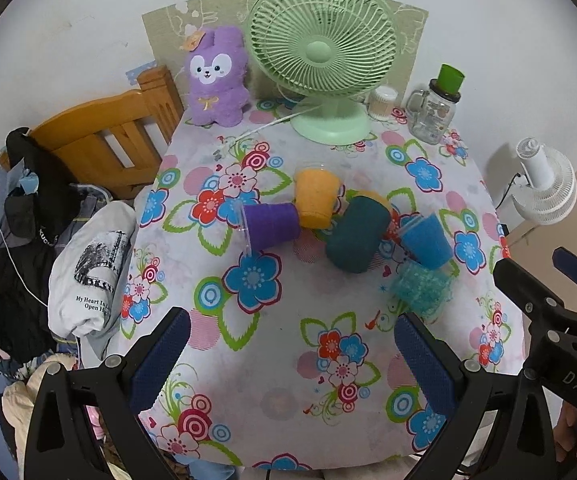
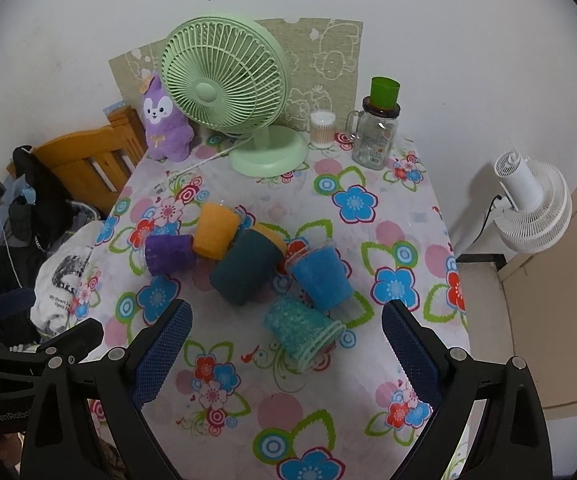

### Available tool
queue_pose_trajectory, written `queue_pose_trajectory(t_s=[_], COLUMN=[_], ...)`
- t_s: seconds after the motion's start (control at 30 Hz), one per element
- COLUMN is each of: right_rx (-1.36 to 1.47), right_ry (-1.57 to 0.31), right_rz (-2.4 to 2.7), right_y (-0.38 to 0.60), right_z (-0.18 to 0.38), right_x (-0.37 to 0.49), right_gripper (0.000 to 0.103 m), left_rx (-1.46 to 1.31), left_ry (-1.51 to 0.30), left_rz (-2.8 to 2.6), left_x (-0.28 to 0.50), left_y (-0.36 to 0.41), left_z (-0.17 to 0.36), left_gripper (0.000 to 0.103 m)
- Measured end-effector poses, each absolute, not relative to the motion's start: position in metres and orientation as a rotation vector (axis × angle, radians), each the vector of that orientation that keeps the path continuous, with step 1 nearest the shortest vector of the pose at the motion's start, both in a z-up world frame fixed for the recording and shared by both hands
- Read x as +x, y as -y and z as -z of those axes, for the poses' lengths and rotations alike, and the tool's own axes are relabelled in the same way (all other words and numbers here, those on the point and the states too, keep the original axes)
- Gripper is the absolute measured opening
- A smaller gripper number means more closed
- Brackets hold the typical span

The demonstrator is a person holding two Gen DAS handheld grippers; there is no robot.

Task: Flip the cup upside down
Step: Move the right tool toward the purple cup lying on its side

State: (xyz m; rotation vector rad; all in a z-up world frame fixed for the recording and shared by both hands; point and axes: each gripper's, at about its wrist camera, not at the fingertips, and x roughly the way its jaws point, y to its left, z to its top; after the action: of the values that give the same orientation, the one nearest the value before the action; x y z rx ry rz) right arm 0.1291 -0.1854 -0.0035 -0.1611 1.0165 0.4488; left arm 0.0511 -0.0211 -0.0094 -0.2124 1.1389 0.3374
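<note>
A desk (image 1: pixel 272 360) under a flowered cloth stands against a white wall. At its far edge a pale green fan (image 1: pixel 322 56) stands on a round base, its white cord (image 1: pixel 264 126) trailing across the cloth toward a purple plush rabbit (image 1: pixel 216 78) at the far left corner. Right of the fan's base sits a small clear tub of cotton swabs (image 2: pixel 323 129), and beside that a glass mug-jar (image 1: pixel 432 114) with a green tumbler (image 1: pixel 450 78) upright on its lid. A beige cartoon-print panel (image 2: pixel 328 60) leans behind them. Left of the desk are a wooden bed frame (image 1: pixel 100 136) and heaped clothes (image 1: pixel 48 248). A white fan (image 2: pixel 532 208) stands at the right.
</note>
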Motion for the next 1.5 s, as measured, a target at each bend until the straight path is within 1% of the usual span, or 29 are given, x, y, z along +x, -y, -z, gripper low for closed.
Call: queue_pose_trajectory(t_s=[0.27,0.73,1.1,1.5], right_rx=[-0.096,-0.117,-0.137,-0.146], right_ry=[-1.040,-1.159,-1.247,-1.293], right_rz=[-0.461,-0.446,-0.445,-0.410], right_y=[0.163,0.101,0.076,0.072], right_z=[0.015,0.085,0.134,0.157], right_x=[0.160,0.221,0.243,0.257], right_gripper=[0.097,0.097,0.097,0.097], left_rx=[-0.221,-0.257,-0.312,-0.350], left_ry=[-1.161,-1.290,-1.378,-1.414], left_rz=[-0.350,-0.390,-0.410,-0.412], left_x=[0.081,0.151,0.176,0.193], left_y=[-0.003,-0.051,-0.071,-0.077], left_z=[0.030,0.111,0.162,0.192], left_gripper=[0.103,0.103,0.103,0.103])
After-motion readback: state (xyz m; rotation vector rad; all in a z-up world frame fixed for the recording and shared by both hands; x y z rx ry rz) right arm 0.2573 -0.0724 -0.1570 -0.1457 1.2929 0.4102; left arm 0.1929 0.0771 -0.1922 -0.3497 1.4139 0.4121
